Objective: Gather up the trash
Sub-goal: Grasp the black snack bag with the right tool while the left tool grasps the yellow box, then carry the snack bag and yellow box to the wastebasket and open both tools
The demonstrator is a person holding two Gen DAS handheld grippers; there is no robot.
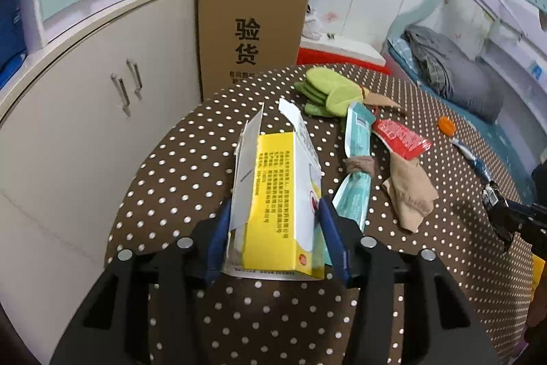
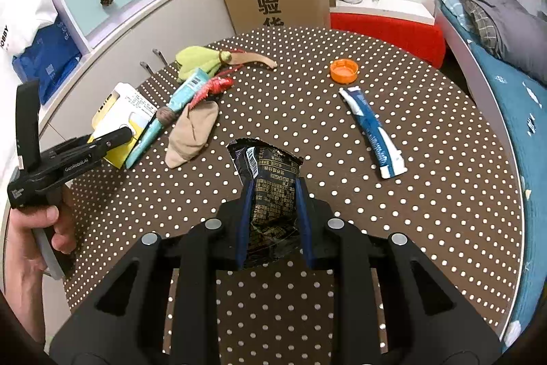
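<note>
My left gripper (image 1: 273,211) is shut on an open yellow and white carton (image 1: 273,190) at the table's left side; the carton also shows in the right wrist view (image 2: 119,115). My right gripper (image 2: 273,190) is shut on a crumpled black snack wrapper (image 2: 270,180) over the table's near middle. On the table lie a teal wrapper (image 1: 355,159), a red wrapper (image 1: 400,134), an orange bottle cap (image 2: 344,70) and a blue and white tube (image 2: 374,132).
The table (image 2: 427,228) has a brown polka-dot cloth. A beige sock (image 2: 193,134) and green gloves (image 1: 328,91) lie near the wrappers. A tall cardboard box (image 1: 253,26) stands behind the table, with cabinets on the left and a bed on the right.
</note>
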